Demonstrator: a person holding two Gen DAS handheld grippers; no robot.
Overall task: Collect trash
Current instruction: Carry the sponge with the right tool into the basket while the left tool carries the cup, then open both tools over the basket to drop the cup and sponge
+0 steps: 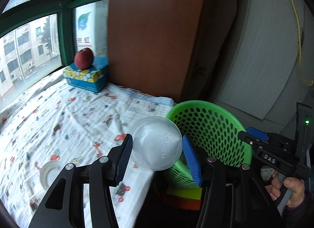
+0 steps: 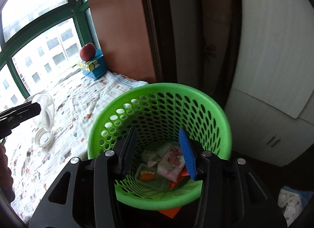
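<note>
One printed bedsheet (image 1: 58, 120), one green basket (image 2: 159, 129) beside the bed, one tissue box (image 1: 86, 77) bearing one apple (image 1: 83, 58); the left gripper (image 1: 156, 149) clamps one clear cup (image 1: 157, 143), while only the right-wrist view shows wrappers (image 2: 170, 163) under the empty, parted right gripper (image 2: 157, 153).

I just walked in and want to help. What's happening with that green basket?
A person is clearing trash off the bed with two handheld tools. The left tool grips a clear plastic cup near the green basket. The right tool hangs empty over the basket, above wrappers already inside. Another clear cup lies on the bed.
</note>
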